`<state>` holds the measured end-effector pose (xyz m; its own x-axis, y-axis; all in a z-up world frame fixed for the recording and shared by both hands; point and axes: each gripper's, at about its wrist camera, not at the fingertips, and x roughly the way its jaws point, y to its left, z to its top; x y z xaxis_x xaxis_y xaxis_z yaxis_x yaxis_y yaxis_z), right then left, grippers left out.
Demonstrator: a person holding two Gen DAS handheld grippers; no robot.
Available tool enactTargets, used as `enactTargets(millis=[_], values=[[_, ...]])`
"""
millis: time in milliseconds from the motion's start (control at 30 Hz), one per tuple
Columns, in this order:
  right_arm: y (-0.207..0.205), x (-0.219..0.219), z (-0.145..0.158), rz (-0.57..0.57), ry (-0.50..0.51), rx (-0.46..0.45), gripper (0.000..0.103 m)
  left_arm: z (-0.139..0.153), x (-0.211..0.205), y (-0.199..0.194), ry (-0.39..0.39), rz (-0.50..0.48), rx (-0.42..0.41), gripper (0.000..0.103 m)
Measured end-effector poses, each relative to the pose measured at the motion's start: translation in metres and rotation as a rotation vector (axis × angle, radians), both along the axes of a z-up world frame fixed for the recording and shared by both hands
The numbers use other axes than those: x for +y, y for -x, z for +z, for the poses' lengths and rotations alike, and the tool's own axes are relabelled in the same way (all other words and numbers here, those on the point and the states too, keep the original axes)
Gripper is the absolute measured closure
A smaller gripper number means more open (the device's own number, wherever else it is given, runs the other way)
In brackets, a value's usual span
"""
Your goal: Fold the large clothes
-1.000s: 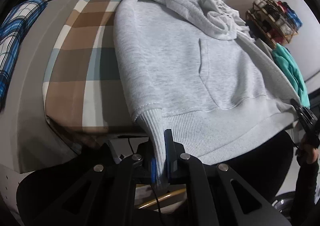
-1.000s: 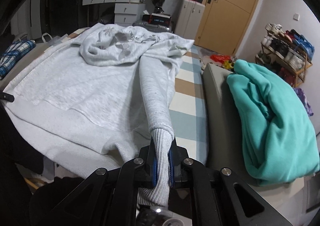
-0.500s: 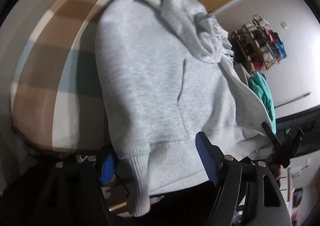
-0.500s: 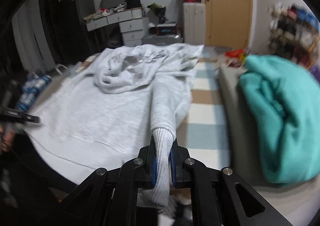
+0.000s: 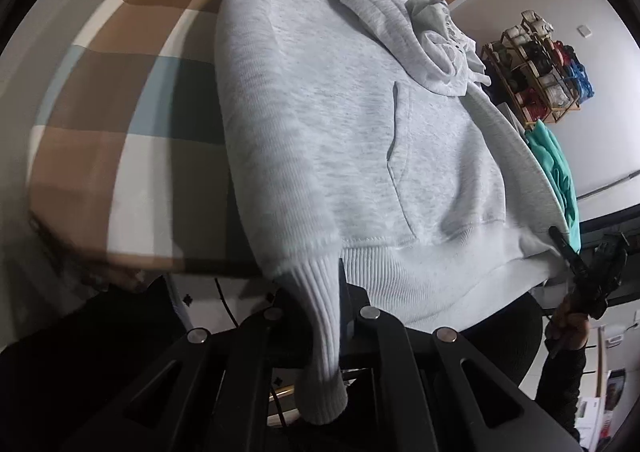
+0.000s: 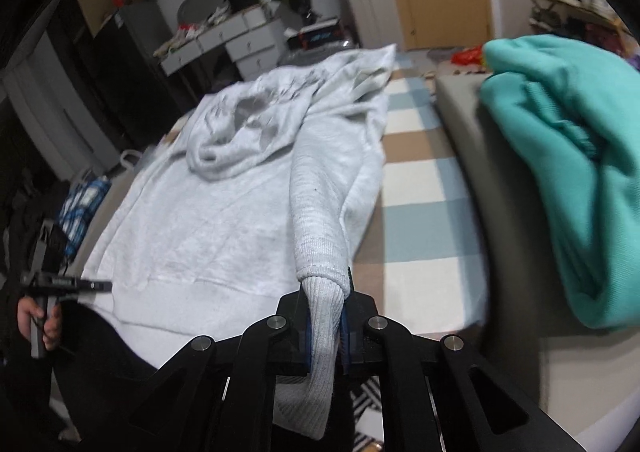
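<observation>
Since the earlier frames the left gripper [image 5: 324, 312] has reopened, closed and re-gripped its cuff [image 5: 320, 332]. The grey hoodie [image 5: 352, 124] lies flat on the checked bed [image 5: 120, 92], its length running away from both grippers. The right gripper [image 6: 326, 332] clamps the other cuff [image 6: 324, 316]; both point downward.

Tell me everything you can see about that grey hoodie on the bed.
The grey hoodie is pale heather fleece with ribbed cuffs and hem, a front pouch pocket and a crumpled hood. It lies front-up, spread on a checked bedspread, hem hanging over the near edge. The left hand-held gripper pinches one cuff; the right hand-held gripper pinches the other.
</observation>
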<state>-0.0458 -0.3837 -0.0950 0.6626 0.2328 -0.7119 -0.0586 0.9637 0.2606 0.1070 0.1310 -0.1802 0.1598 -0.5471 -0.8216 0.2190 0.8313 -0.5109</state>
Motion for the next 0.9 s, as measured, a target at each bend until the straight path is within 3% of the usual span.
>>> enactTargets(millis=[133, 267, 467, 600, 733, 900], values=[[0.02, 0.0, 0.002, -0.035, 0.011, -0.02, 0.095, -0.002, 0.006, 0.005, 0.038, -0.009, 0.014, 0.101], [0.047, 0.012, 0.021, 0.0, 0.016, -0.116, 0.095, 0.011, 0.007, 0.017, 0.078, -0.018, -0.011, 0.102], [0.068, -0.004, 0.05, -0.018, -0.142, -0.199, 0.095, 0.06, 0.002, 0.008, 0.217, -0.083, -0.062, 0.102], [0.043, -0.018, 0.073, -0.043, -0.25, -0.225, 0.095, 0.085, -0.011, -0.058, 0.23, -0.069, -0.098, 0.102], [-0.018, -0.03, 0.103, -0.081, -0.325, -0.224, 0.095, 0.095, -0.026, -0.133, 0.271, -0.035, -0.049, 0.102], [-0.119, -0.044, 0.125, -0.167, -0.422, -0.104, 0.095, 0.105, -0.044, -0.236, 0.315, 0.069, 0.004, 0.102]])
